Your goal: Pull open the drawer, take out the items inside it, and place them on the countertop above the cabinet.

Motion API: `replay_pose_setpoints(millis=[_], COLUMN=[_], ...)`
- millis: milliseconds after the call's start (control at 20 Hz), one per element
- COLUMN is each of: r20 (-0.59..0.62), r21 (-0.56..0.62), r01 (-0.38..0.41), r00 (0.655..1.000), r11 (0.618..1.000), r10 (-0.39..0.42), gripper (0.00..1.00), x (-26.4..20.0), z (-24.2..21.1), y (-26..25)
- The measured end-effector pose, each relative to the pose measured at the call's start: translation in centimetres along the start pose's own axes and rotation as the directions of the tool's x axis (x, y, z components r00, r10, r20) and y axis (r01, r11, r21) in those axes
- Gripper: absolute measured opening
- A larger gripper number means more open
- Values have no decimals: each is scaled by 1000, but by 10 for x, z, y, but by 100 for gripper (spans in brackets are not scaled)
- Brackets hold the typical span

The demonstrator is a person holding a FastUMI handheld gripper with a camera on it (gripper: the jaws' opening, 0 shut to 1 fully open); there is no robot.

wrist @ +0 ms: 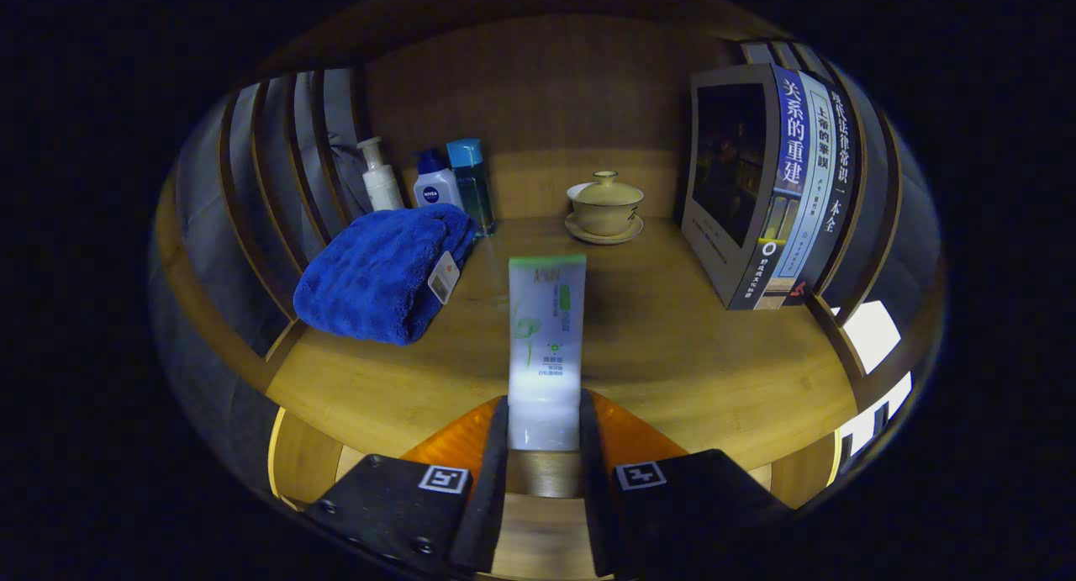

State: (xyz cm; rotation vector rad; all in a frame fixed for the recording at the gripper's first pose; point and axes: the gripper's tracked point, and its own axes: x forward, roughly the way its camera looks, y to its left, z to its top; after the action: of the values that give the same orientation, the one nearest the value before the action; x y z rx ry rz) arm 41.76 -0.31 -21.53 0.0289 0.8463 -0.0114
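A: White tube (546, 345) with green print, clamped between the gripper (545, 434) fingers. Both fingers press its sides at the near end. Log it as held.

B: Axis?

A: Long axis runs straight ahead, in line with the fingers, green-edged flat end pointing away toward the back wall. Tube sticks out well beyond the fingertips, over the wooden countertop (698, 354).

B: Touching the counter?

A: Hard to say, fisheye flattens it. Probably hanging just above the wood; there's a soft shadow to its right. I'd call it not yet set down.

B: What's around the drop spot?

A: Blue towel (382, 274) ahead and left of the tube, near but apart. Behind the towel, three bottles (429, 182) against the back. Lidded ceramic cup on a saucer (605, 209) well beyond the tube tip, slightly right. Books (769, 186) standing upright far right.

B: So the move?

A: My read: placing step. Bare wood lies directly under and ahead of the tube, so lower it along that same axis and spread the fingers. Drifting left risks nudging the towel. Drawer itself isn't something I can judge from here, so no call on what's left inside.
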Motion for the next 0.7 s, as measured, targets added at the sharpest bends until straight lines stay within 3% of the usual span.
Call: replay_pose_setpoints(millis=[200, 400, 700], r20=[6, 16, 96], r21=[-1, 11, 12], r01=[3, -7, -25], r00=[1000, 1000, 995], r11=[1000, 1000, 1000], r10=[-3, 7, 24], gripper=[55, 96, 97], x=[-1, -4, -25], z=[-1, -1, 9], y=[0, 2, 7])
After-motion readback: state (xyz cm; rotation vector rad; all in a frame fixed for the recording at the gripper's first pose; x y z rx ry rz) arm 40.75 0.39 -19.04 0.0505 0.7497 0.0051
